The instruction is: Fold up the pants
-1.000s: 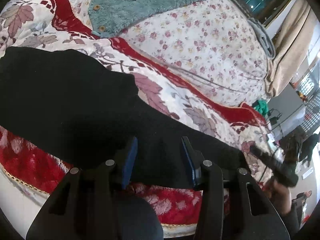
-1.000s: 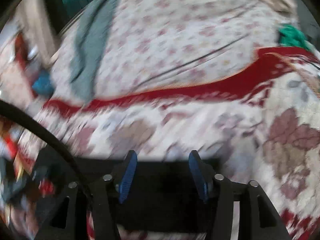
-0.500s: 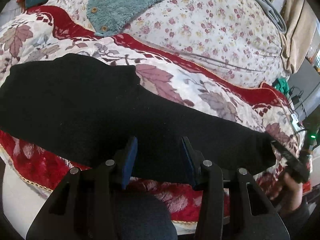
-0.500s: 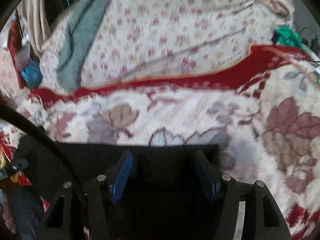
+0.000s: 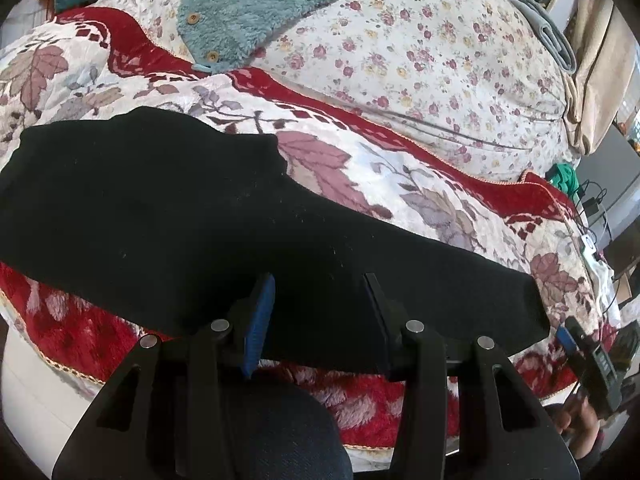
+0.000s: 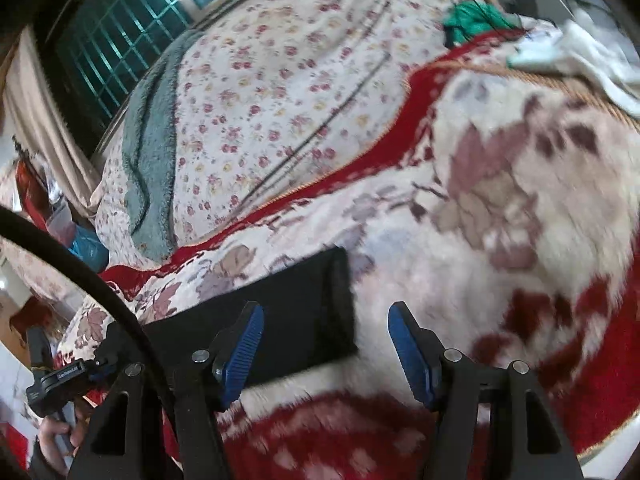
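Black pants (image 5: pixel 180 216) lie flat across a red and white leaf-pattern blanket (image 5: pixel 400 184) on a bed, waist at the left, leg end at the right. My left gripper (image 5: pixel 320 312) is open and empty, fingers just over the pants' near edge at mid-length. In the right wrist view the leg cuff (image 6: pixel 296 308) lies in front of my right gripper (image 6: pixel 326 344), which is open and empty. Its left finger (image 6: pixel 240 344) is over the cuff and its right finger (image 6: pixel 408 352) over bare blanket. The right gripper also shows in the left wrist view (image 5: pixel 588 364), beside the cuff.
A teal fleece garment (image 5: pixel 272 4) lies on a floral quilt (image 5: pixel 420 52) behind the blanket. A green item (image 6: pixel 472 20) and white cloth (image 6: pixel 580 56) sit at the bed's far right. A window with bars (image 6: pixel 120 32) is behind. The bed's near edge (image 5: pixel 52 364) is below the pants.
The right gripper has opened wider and shifted right, so the cuff now sits toward its left finger. The left gripper drew back slightly; more of the pants shows.
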A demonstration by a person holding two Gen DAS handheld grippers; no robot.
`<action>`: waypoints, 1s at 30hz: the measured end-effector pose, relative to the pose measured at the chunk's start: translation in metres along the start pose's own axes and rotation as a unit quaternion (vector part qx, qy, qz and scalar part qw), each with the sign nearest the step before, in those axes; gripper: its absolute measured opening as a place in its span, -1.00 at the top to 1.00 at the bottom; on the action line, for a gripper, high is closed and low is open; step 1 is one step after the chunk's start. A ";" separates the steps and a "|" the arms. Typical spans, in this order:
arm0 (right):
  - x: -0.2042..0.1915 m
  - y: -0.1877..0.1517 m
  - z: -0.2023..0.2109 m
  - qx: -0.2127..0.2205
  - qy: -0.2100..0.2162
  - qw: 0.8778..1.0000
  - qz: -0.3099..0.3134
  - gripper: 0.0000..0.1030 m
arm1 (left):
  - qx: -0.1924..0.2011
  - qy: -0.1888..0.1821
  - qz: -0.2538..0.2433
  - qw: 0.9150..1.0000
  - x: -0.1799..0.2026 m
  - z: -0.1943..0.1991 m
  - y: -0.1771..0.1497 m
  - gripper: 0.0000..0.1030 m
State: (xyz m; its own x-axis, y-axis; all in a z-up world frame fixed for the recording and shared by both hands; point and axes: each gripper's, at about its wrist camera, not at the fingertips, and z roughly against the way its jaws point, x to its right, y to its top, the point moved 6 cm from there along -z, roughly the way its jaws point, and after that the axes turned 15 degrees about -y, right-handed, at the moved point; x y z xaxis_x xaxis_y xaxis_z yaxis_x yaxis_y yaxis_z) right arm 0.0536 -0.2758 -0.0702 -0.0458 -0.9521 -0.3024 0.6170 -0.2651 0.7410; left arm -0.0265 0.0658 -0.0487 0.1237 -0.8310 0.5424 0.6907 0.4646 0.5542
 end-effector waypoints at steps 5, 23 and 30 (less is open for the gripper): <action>0.035 -0.014 -0.004 -0.026 0.007 0.999 -0.041 -0.22 | 0.002 -0.006 0.006 1.000 -0.002 -0.001 0.004 0.18; 0.006 -0.030 -0.019 -0.061 0.114 0.988 -0.082 -0.36 | -0.005 0.053 -0.033 0.998 0.003 -0.014 0.008 0.18; -0.010 -0.024 -0.046 -0.004 0.081 0.996 -0.033 -0.13 | -0.005 0.050 -0.030 0.998 0.003 -0.013 0.006 0.18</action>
State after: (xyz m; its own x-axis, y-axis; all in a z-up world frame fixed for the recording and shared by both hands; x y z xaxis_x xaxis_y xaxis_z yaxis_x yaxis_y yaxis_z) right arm 0.0753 -0.2531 -0.1131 0.0409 -0.8954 -0.4434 0.6224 -0.3243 0.7124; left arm -0.0132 0.0620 -0.0517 0.1511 -0.8839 0.4427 0.7062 0.4098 0.5773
